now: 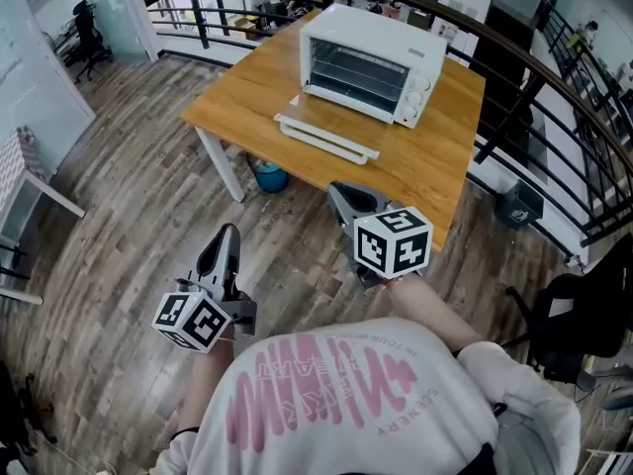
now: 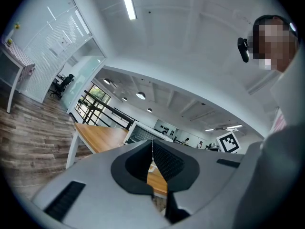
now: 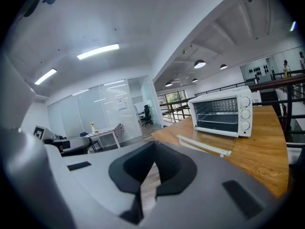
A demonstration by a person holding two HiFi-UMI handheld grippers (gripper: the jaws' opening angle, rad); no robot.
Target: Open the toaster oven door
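A white toaster oven (image 1: 371,62) stands at the far side of a wooden table (image 1: 435,161). Its glass door (image 1: 326,132) hangs fully open and lies flat in front of it, white handle bar toward me. Both grippers are held low over the floor, well short of the table. The left gripper (image 1: 226,234) is shut with nothing in it. My right gripper (image 1: 343,192) is also shut and empty, its tips near the table's front edge. Seen from the right gripper (image 3: 153,159), the oven (image 3: 221,111) sits ahead to the right. The left gripper (image 2: 152,144) view shows the oven (image 2: 139,133) only partly.
A blue bucket (image 1: 269,176) sits under the table. A black railing (image 1: 554,77) curves behind and to the right of it. A small white table (image 1: 40,191) is at the left, a black chair (image 1: 584,315) and a dark bin (image 1: 519,206) at the right.
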